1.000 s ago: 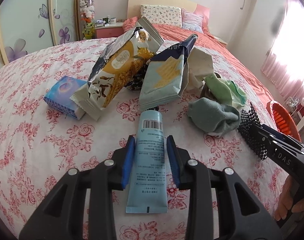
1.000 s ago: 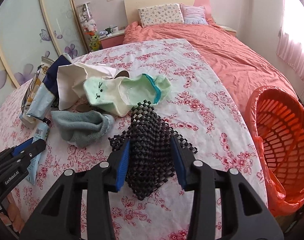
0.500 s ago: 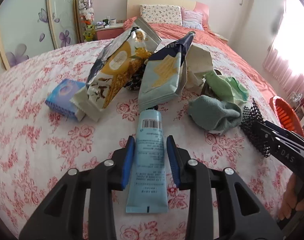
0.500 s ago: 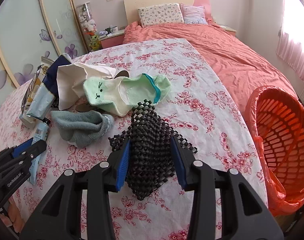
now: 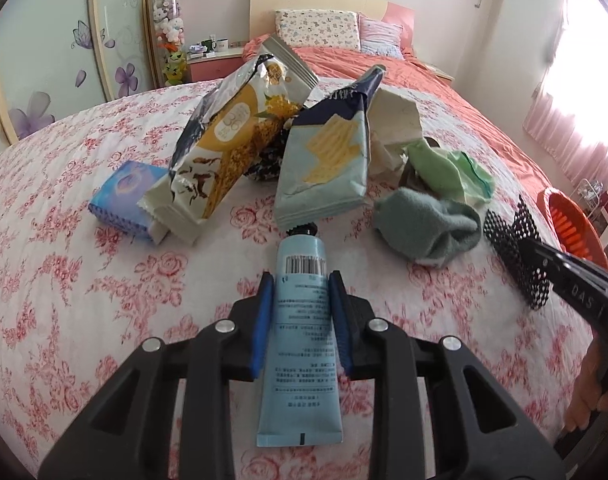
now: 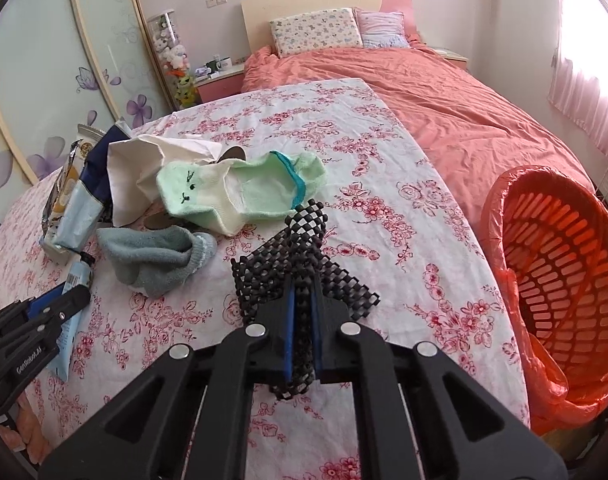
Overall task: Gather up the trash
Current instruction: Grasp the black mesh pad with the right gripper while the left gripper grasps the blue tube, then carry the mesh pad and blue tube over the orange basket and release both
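Observation:
A pale blue tube (image 5: 301, 344) lies flat on the floral bedspread (image 5: 83, 280), cap pointing away. My left gripper (image 5: 299, 280) straddles it, its jaws closing with the blue pads (image 5: 263, 320) against the tube's sides. In the right wrist view, my right gripper (image 6: 303, 292) is shut on a black mesh mat (image 6: 299, 248), which is bunched between the pads and fans out in front. The left gripper (image 6: 63, 304) shows at the left edge there; the right gripper (image 5: 544, 256) and the mesh (image 5: 508, 236) show at the right of the left wrist view.
An orange basket (image 6: 556, 264) lined with a red bag stands beside the bed on the right. Beyond the tube lie a yellow snack bag (image 5: 231, 140), a pale blue snack bag (image 5: 324, 164), a blue tissue pack (image 5: 123, 192), white paper (image 5: 396, 120), a grey-green sock (image 5: 428, 224) and a light green sock (image 6: 231, 192).
The right jaws have closed from wide apart onto the mesh mat, bunching it. The left jaws have narrowed onto the tube's sides. Neither hand has shifted noticeably.

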Demonstrator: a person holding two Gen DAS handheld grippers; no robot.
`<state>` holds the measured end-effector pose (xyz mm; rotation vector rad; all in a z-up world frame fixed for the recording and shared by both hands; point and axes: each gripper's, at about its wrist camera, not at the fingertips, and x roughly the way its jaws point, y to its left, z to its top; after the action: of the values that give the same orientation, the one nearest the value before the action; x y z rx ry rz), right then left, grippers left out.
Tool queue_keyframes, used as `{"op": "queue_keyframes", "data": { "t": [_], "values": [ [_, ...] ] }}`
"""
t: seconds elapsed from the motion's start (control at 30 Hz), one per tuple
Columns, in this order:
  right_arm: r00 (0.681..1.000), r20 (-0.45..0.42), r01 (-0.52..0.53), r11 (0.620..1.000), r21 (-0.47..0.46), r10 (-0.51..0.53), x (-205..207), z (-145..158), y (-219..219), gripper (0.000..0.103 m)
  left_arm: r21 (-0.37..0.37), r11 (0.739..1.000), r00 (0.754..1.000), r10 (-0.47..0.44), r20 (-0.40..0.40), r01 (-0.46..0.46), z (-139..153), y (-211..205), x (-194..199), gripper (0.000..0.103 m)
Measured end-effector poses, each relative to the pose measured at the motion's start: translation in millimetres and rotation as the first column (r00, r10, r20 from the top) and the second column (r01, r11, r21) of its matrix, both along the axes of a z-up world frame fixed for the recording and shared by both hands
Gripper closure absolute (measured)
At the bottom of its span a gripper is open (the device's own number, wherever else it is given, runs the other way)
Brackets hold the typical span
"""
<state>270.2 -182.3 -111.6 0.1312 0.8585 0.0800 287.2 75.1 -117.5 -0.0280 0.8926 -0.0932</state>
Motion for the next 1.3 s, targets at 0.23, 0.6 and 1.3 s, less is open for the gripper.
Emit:
{"op": "queue_keyframes", "data": {
  "t": [0.23, 0.6, 1.3],
  "values": [
    [1.0, 0.02, -0.005, 1.0, 0.021, 0.005, -7, 10, -2, 0.097, -0.019, 1.0, 1.0, 0.012, -0.008, -0.012, 2, 6, -2, 0.075],
    [0.998, 0.065, -0.003, 0.998, 0.062, -0.001, -25, 31, -11, 0.097, -0.022, 1.0, 0.998, -0.009, 0.057, 0.011, 27, 12, -27, 0.075],
    [0.967, 0.251, 0.01, 0.99, 0.14, -0.045, -62, 96, -40, 0.097, -0.079, 0.991, 0.968, -0.092, 0.232, 0.113, 106, -20, -71, 0.075]
  ]
}}
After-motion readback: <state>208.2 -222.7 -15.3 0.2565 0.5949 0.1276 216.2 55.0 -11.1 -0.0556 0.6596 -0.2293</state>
